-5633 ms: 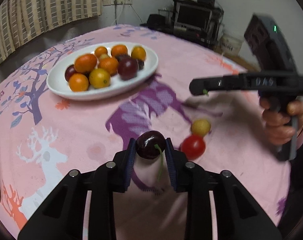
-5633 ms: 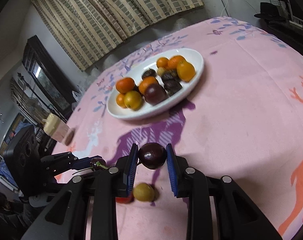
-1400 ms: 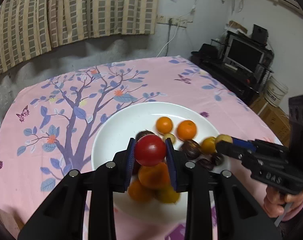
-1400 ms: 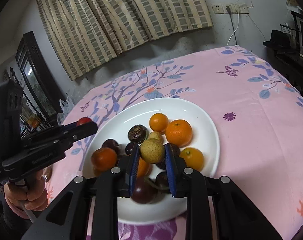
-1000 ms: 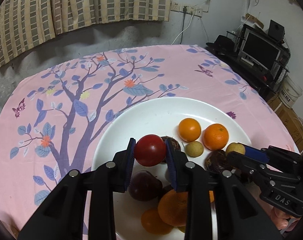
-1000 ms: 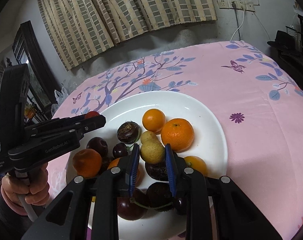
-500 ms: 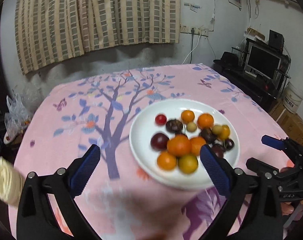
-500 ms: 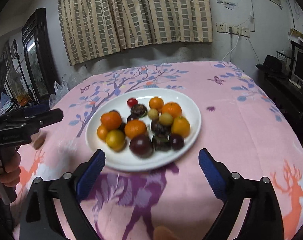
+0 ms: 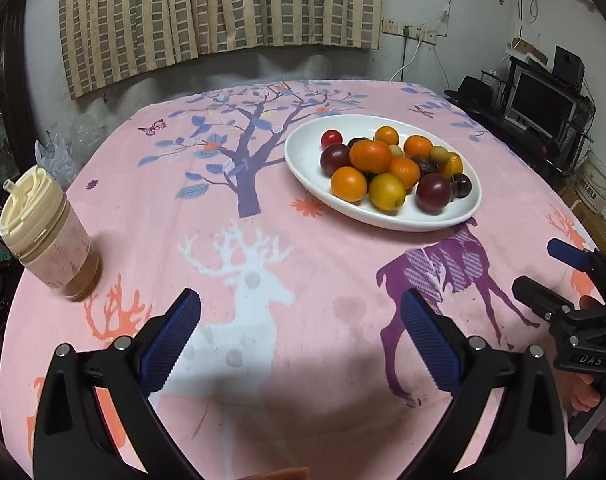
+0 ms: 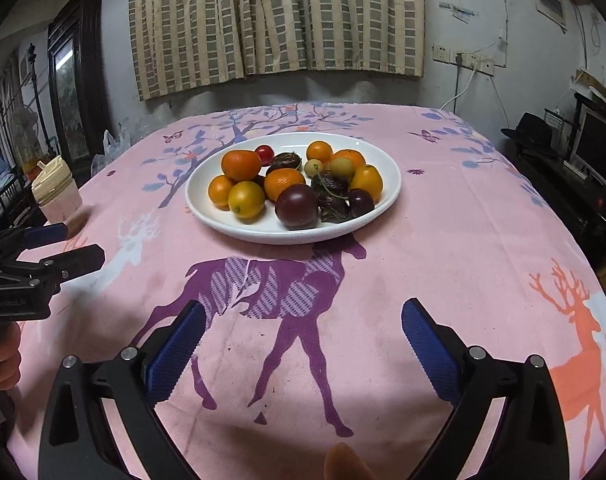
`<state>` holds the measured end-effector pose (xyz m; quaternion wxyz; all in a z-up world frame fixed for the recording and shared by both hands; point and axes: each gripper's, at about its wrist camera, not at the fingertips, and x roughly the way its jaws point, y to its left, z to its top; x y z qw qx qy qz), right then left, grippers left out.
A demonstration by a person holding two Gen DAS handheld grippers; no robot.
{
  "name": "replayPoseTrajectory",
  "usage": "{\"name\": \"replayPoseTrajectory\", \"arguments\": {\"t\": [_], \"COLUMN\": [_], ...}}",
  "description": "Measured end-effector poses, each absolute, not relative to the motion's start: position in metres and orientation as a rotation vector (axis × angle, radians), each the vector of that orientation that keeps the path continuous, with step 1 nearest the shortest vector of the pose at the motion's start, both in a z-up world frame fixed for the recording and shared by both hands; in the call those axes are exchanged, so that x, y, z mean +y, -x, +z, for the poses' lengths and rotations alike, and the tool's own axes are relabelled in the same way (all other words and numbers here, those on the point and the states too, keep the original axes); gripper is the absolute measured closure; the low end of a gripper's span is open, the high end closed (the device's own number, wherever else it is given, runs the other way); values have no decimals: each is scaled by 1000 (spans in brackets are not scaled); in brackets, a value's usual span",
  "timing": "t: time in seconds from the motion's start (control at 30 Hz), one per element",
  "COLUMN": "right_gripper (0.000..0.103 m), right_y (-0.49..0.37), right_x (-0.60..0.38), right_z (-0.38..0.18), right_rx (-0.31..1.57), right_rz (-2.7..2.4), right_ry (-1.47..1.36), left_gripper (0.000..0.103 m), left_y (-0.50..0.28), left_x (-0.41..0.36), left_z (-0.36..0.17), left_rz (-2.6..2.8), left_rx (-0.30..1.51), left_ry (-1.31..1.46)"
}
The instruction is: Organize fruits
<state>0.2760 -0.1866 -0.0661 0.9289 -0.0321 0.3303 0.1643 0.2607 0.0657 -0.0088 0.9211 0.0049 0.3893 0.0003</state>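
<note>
A white oval plate [image 9: 303, 168] [image 10: 391, 184] on the pink tablecloth holds several fruits: oranges [image 9: 370, 156] [image 10: 284, 183], dark plums [image 9: 433, 193] [image 10: 296, 205], a small red tomato [image 9: 331, 138] [image 10: 264, 153], yellow-green longans and dark cherries. My left gripper [image 9: 301, 332] is wide open and empty, low over the near part of the table, well back from the plate. My right gripper [image 10: 303, 336] is wide open and empty, also near the front edge. Each gripper shows in the other's view, at the right edge [image 9: 551, 276] and at the left edge [image 10: 59, 244].
A lidded cup with a cream cap [image 9: 43, 232] [image 10: 57, 192] stands at the table's left edge. A striped curtain [image 10: 279, 20] hangs behind the table. A TV stand with a monitor [image 9: 543, 100] is at the right, a dark cabinet [image 10: 75, 72] at the left.
Both grippers, shut on a red tomato and a longan over the plate a second ago, have let go and opened wide. Both have pulled back and lower toward the table's near edge.
</note>
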Motion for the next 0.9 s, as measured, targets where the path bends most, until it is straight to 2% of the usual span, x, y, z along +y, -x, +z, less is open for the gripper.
{"name": "replayPoseTrajectory", "arguments": {"t": [0.9], "right_gripper": [4], "right_y": [-272], "right_x": [-183], "right_z": [-67], "right_rx": [684], "right_rz": [327], "right_ry": [95], "left_gripper": [5], "left_y": [-261], "left_x": [71], "left_z": [-26], "left_rz": [30], "left_rx": [844], "left_ry": [-17]}}
